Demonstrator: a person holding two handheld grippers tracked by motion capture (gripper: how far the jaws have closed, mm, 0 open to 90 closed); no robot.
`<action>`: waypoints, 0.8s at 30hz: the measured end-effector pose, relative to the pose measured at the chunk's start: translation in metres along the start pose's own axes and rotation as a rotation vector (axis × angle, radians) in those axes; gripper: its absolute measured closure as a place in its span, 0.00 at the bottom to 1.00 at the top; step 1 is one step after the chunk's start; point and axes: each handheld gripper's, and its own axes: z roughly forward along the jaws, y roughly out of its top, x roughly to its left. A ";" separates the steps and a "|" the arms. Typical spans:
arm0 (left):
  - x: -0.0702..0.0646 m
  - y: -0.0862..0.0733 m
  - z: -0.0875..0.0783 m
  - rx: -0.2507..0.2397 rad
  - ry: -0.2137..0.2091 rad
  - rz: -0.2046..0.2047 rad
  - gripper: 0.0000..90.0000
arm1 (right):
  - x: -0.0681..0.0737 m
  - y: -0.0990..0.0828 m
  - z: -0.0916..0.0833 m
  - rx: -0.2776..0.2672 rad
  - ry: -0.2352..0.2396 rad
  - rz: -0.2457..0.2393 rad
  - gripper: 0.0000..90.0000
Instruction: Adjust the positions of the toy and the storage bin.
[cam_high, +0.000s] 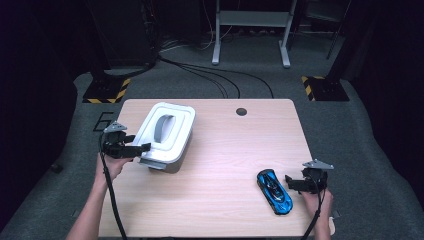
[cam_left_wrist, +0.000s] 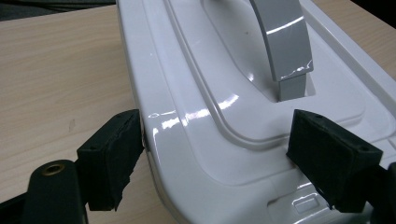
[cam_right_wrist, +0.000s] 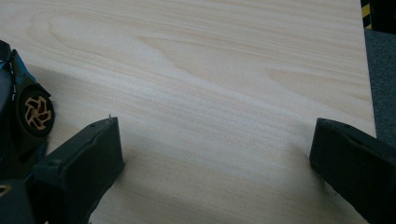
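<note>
A white plastic box (cam_high: 176, 145) with a grey handle (cam_high: 163, 128) on its lid stands at the table's left. My left gripper (cam_high: 144, 148) is shut on the near corner of the box's lid (cam_left_wrist: 196, 84): one pad presses the outer rim, the other sits on top beside the handle (cam_left_wrist: 285, 42). A blue and black toy car (cam_high: 274, 191) lies at the front right. My right gripper (cam_high: 289, 181) stands open just right of the car, bare wood between its jaws (cam_right_wrist: 215, 154). The car's wheel (cam_right_wrist: 33, 113) is left of the left jaw.
The wooden table (cam_high: 235, 150) has a dark round hole (cam_high: 241, 111) near its far edge. Beyond it, cables (cam_high: 215, 75) run over the grey floor between a metal stand (cam_high: 250, 30) and two yellow-black striped bases (cam_high: 106, 90).
</note>
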 end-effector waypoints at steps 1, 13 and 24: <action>-0.002 0.000 0.000 0.004 0.004 -0.001 0.20 | 0.000 0.000 0.000 -0.001 0.000 0.000 0.02; -0.035 0.001 0.001 -0.008 0.091 0.069 0.19 | 0.000 0.000 0.000 -0.002 -0.002 0.002 0.02; -0.046 0.001 0.003 0.010 0.112 0.050 0.18 | 0.000 0.000 0.000 -0.002 -0.001 0.002 0.02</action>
